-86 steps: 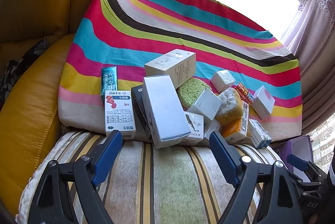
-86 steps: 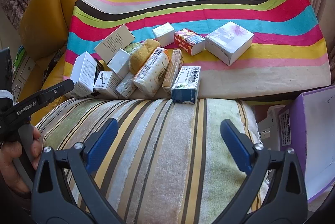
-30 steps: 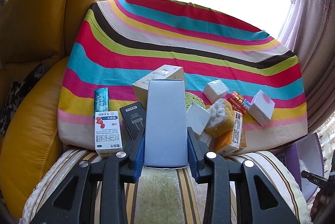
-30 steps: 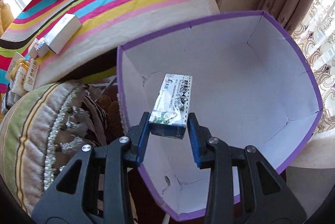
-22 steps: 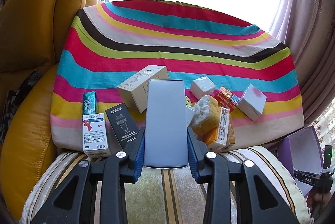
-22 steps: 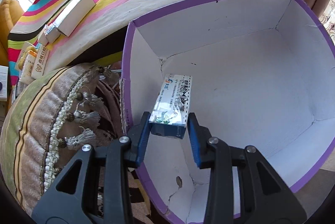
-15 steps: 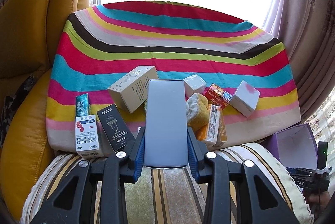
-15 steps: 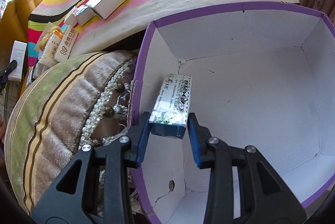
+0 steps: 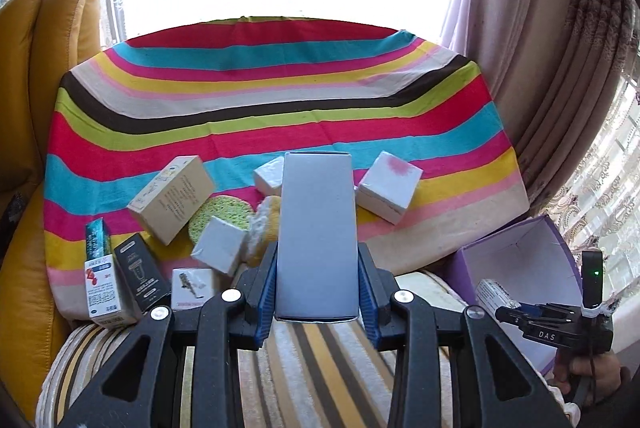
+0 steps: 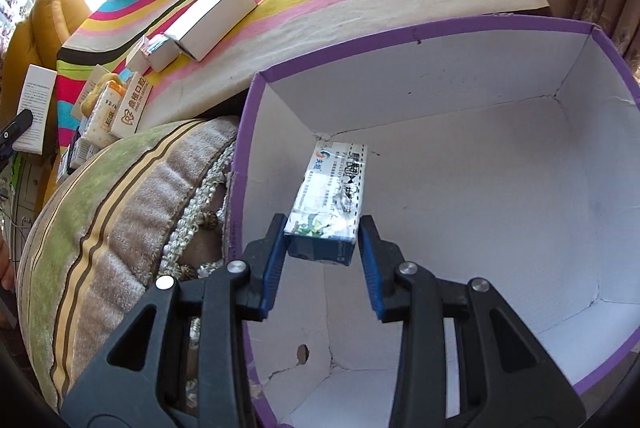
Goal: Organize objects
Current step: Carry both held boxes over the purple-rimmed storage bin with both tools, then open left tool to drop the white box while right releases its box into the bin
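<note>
My left gripper [image 9: 318, 270] is shut on a tall grey box [image 9: 316, 232] and holds it above the striped cushion [image 9: 312, 376], in front of a pile of small boxes and sponges [image 9: 224, 216] on the striped cloth [image 9: 256, 99]. My right gripper [image 10: 322, 250] is shut on a small blue-and-white carton [image 10: 330, 199] and holds it inside the open purple box [image 10: 500, 187], above its white floor. The purple box [image 9: 520, 260] and the right gripper with its carton [image 9: 494, 294] also show at the right of the left wrist view.
A yellow leather sofa [image 9: 48, 75] stands at the left. Curtains [image 9: 560, 75] hang at the right. A white flat box [image 9: 388, 187] lies on the cloth near the purple box. The cushion's tasselled edge [image 10: 200, 195] touches the purple box's left wall.
The left gripper has lifted and swung right with the grey box. The right gripper has held the carton inside the purple box, and its view has turned toward the box's left wall.
</note>
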Tool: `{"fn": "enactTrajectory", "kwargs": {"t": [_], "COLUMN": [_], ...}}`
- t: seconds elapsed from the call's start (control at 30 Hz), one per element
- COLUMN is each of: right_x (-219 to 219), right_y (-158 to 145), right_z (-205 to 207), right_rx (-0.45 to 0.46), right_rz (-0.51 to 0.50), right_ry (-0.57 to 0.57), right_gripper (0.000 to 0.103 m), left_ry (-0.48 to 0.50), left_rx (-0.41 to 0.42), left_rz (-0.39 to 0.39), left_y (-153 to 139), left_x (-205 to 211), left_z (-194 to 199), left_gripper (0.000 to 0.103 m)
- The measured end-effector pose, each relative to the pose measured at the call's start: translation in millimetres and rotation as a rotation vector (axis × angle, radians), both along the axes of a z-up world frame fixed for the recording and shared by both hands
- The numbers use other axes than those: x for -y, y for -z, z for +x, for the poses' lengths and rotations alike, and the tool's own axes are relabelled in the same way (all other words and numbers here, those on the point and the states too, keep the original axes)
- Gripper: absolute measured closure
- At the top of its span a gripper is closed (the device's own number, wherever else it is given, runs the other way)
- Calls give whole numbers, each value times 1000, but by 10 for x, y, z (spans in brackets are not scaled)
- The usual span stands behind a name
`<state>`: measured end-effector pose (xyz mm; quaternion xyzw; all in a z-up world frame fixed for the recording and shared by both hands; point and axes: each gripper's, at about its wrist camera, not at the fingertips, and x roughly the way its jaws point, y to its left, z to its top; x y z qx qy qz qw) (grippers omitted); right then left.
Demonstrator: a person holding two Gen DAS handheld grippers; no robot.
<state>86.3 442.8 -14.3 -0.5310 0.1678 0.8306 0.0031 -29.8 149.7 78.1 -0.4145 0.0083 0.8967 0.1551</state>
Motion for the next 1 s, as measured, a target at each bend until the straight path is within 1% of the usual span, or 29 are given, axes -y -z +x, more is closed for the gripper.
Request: {"fn": "enactTrajectory", "kwargs": {"t": [0.07, 0.13, 0.2, 0.23, 0.3, 0.37, 0.47, 0.63, 0.67, 0.7, 0.73, 0.77, 0.83, 0.87, 0.9, 0.97, 1.0], "right_x": [-164, -300, -446, -461, -539, -630, -652, -653, -671, -687, -703, -717, -718, -717, -714, -697, -685], "right_y": [-66, -98, -74, -24, 34, 68, 85, 232, 255, 275, 287, 297, 329, 333, 347, 370, 386], "right_z": [147, 257, 385, 334, 382, 451, 532, 505, 514, 520, 523, 526, 507, 503, 486, 466, 452], "right_rx": [-16, -30, -29, -20, -8, -3, -1, 24, 28, 33, 36, 36, 28, 24, 27, 28, 27], "right_rz": [52, 130, 189, 206, 222, 217, 245, 236, 229, 224, 223, 224, 231, 239, 246, 242, 240], "right_ry": [42, 95, 131, 147, 180, 194, 211, 224, 226, 229, 231, 234, 237, 235, 234, 228, 228], "right_gripper": [63, 63, 63, 63, 63, 63, 63, 62, 61, 60, 56, 50, 41, 39, 39, 38, 37], "left_ry": [63, 132, 206, 239, 308, 378, 453, 557, 572, 585, 595, 603, 631, 649, 656, 679, 668], "left_rx": [12, 20, 33, 44, 65, 95, 116, 237, 265, 296, 331, 364, 438, 482, 508, 528, 531], "left_rz": [12, 18, 23, 21, 10, 5, -32, -67, -82, -97, -110, -118, -149, -172, -194, -274, -316], "left_y": [-13, -22, -16, -3, 35, 77, 144, 402, 462, 526, 595, 663, 799, 881, 960, 1127, 1207], "left_x": [-230, -482, -755, -887, -1147, -1389, -1726, -2126, -2180, -2228, -2282, -2311, -2400, -2461, -2512, -2611, -2634], "left_z": [1, 26, 67, 85, 119, 147, 160, 92, 80, 67, 37, 8, -51, -80, -121, -187, -224], "left_gripper": [66, 66, 66, 66, 66, 66, 66, 65, 63, 54, 44, 42, 42, 42, 42, 42, 42]}}
